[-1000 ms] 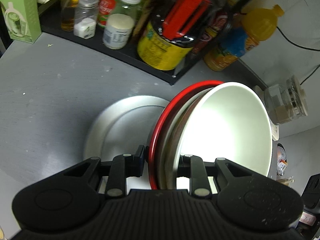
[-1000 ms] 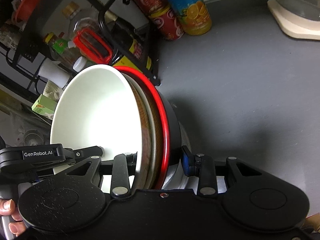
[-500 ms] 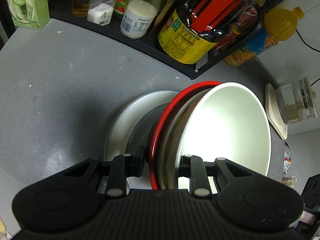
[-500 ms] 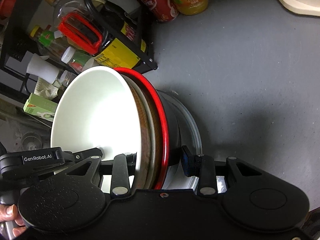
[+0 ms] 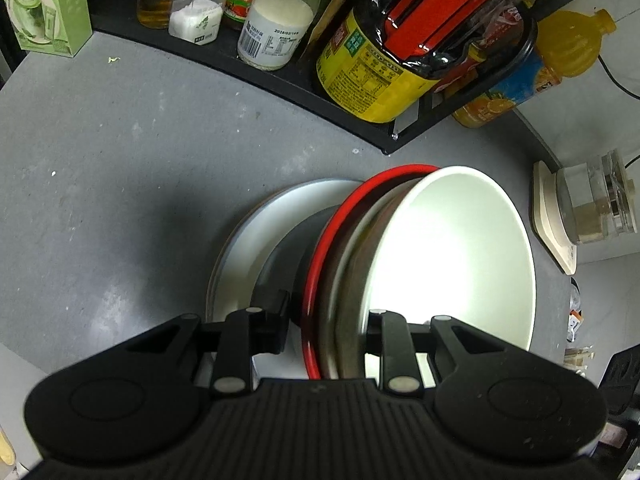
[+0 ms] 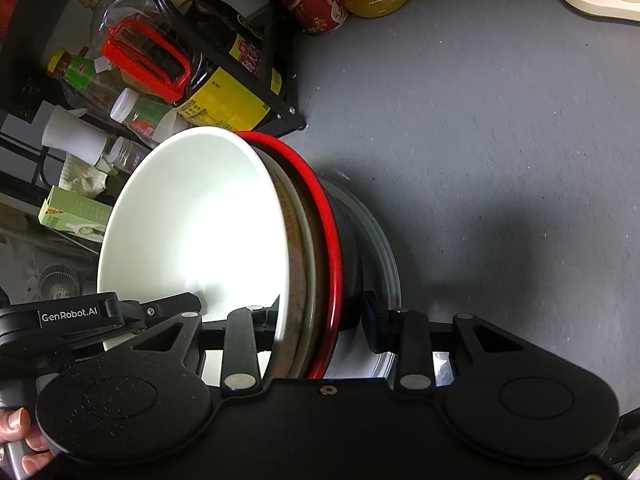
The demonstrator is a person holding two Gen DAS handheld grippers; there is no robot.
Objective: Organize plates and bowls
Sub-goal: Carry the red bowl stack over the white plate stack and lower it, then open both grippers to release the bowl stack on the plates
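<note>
together, both grippers clamp bowl stack

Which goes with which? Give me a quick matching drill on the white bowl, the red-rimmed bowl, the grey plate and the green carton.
Things:
1. white bowl
2. red-rimmed bowl
3. grey plate
4. green carton

Places or states:
A. flat on the grey counter, under the tilted stack
B. innermost in the nested stack, inside facing the camera
C. standing at the counter's far left edge, beside the black rack
D. outermost of the nested bowls, black outside, nearest the plate

Pairs: 1-B, 2-D, 3-A, 4-C
</note>
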